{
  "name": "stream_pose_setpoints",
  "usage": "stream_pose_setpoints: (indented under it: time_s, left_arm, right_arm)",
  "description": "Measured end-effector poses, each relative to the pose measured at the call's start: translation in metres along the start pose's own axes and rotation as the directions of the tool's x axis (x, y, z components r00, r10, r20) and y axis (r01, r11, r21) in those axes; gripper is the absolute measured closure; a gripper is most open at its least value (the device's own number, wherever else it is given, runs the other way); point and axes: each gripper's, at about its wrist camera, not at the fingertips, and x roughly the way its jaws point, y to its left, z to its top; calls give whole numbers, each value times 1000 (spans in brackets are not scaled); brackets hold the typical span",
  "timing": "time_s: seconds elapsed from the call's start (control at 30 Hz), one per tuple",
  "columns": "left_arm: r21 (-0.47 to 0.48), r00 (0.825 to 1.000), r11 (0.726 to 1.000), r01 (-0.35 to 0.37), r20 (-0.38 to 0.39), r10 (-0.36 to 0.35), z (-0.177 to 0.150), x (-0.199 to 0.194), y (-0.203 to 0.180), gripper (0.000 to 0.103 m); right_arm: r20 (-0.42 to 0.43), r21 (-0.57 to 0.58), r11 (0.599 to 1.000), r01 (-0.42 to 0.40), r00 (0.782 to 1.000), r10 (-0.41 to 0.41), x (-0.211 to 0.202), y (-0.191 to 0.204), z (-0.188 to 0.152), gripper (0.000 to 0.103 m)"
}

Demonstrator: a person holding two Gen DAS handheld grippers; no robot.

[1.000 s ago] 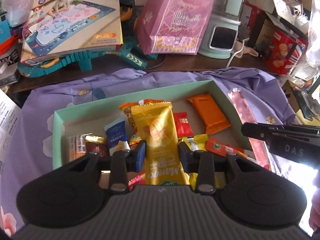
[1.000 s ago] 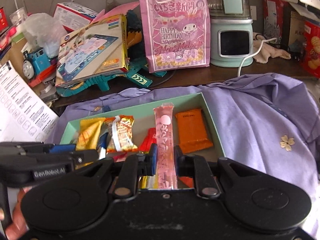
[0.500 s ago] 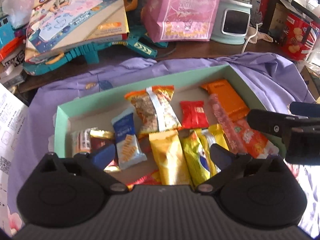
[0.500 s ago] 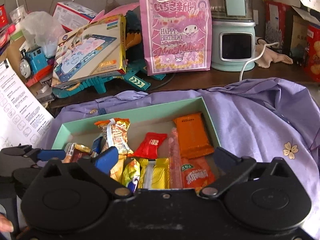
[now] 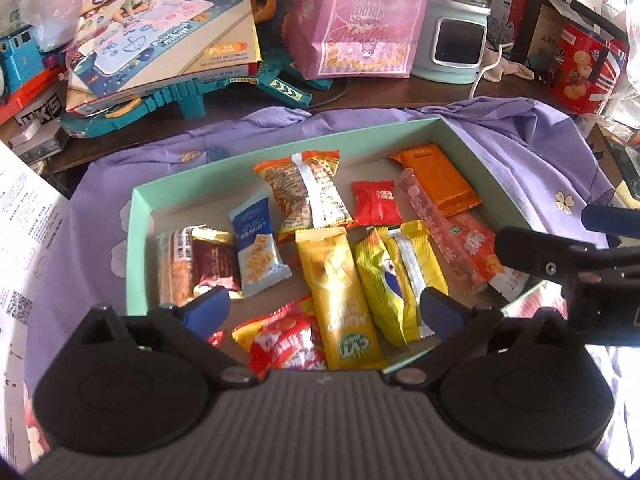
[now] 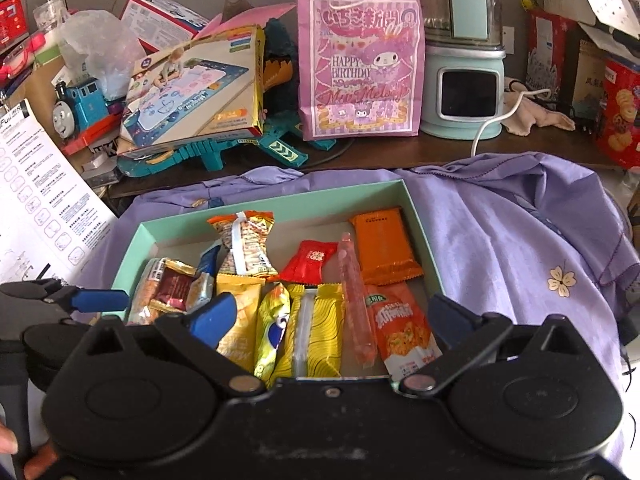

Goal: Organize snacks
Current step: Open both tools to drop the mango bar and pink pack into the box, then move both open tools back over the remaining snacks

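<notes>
Left wrist view: left gripper (image 5: 324, 306) spread wide, empty, above yellow mango packet (image 5: 340, 296), its long axis pointing away; right gripper (image 6: 332, 318) likewise wide, empty, farther off.

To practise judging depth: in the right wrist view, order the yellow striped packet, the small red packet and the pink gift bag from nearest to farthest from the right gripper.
1. Yellow striped packet: in the box's near end, between the open fingers.
2. Small red packet: mid-box.
3. Pink gift bag: upright behind the box.
</notes>
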Motion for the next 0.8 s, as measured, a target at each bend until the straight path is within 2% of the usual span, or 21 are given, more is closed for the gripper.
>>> stream_pose_setpoints:
  time_s: [0.17, 0.43, 0.63, 0.8]
  left_arm:
    - [-13, 1000, 1000, 4, 8, -4, -14, -19, 4, 0]
    - [3, 1000, 1000, 14, -19, -14, -52, -34, 1, 0]
    - [7, 998, 1000, 1, -56, -1, -78, -26, -1, 0]
    - [-3, 996, 1000, -13, -93, 13, -92, -16, 4, 0]
  right_arm:
    - [10, -3, 1000, 1, 1000, -1, -23, 0, -11, 0]
    - [-15, 31, 999, 7, 1000, -7, -45, -7, -43, 0]
    - [-52, 53, 999, 1, 999, 2, -48, -7, -63, 0]
    - [-94, 71, 997, -9, 995, 16, -33, -2, -71, 0]
